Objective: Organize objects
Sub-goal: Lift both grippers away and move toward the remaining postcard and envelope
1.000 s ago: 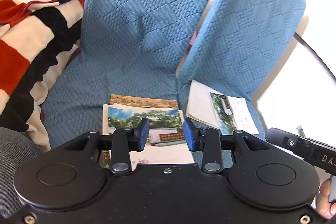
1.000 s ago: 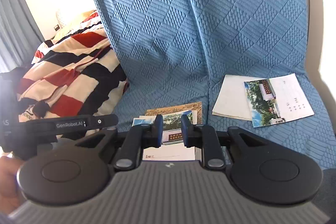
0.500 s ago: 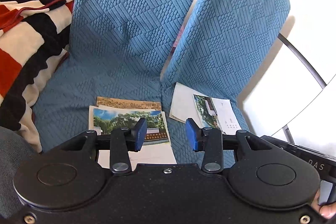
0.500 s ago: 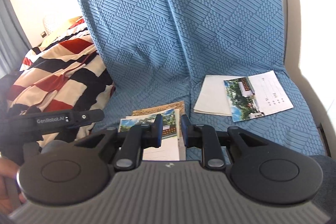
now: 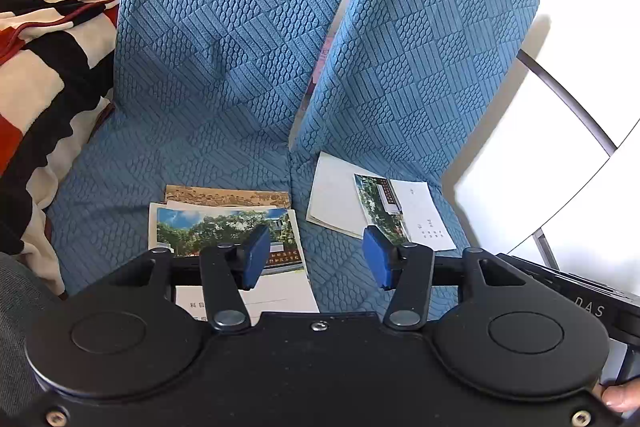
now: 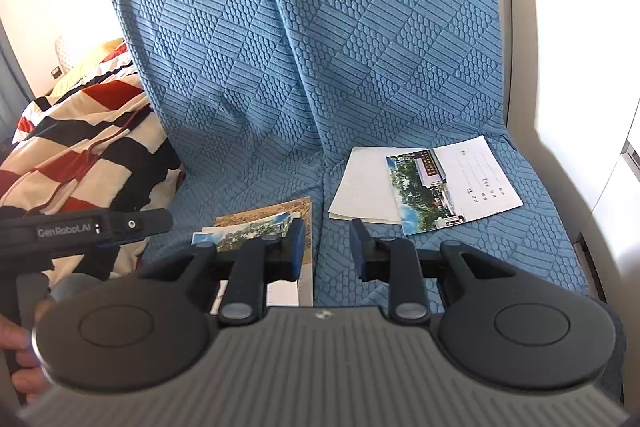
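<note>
Cards in two lots on blue sofa seat. Stack (image 5: 224, 223) on left cushion, just left of seam (image 5: 291, 163): photo card on top, brown card peeking out behind, edges uneven. Loose pair (image 6: 424, 187) on right cushion, just right of seam: white sheet under a photo card, skewed. Judged partway: stack started, pair yet to join it, edges yet to square. Left tool (image 5: 316, 263) over seam, empty, jaws just been opening, nothing between. Right tool (image 6: 325, 247) likewise empty, jaws parting, over seam. Striped blanket (image 5: 44, 39) far left of seam, untouched.
</note>
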Demonstrator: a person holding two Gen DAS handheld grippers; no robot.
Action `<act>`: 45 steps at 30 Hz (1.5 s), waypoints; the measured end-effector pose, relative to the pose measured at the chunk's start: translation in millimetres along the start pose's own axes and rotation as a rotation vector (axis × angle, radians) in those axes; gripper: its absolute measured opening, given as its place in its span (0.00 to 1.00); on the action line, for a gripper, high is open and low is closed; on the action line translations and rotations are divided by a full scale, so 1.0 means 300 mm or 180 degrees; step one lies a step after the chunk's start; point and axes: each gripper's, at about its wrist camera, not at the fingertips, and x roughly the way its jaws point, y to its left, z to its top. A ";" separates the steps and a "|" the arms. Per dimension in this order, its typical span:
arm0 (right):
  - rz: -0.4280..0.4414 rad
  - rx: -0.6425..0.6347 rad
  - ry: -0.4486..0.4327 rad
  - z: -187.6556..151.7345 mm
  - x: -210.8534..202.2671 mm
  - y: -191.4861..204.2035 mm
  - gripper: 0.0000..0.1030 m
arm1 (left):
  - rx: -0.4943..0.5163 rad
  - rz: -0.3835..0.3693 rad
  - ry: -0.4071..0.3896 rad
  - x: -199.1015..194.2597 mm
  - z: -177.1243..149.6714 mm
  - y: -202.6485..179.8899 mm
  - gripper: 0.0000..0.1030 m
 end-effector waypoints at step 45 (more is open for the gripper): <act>-0.0741 0.0421 -0.0068 -0.184 0.106 -0.456 0.53 | 0.0348 -0.0251 0.0240 0.370 -0.094 -0.406 0.64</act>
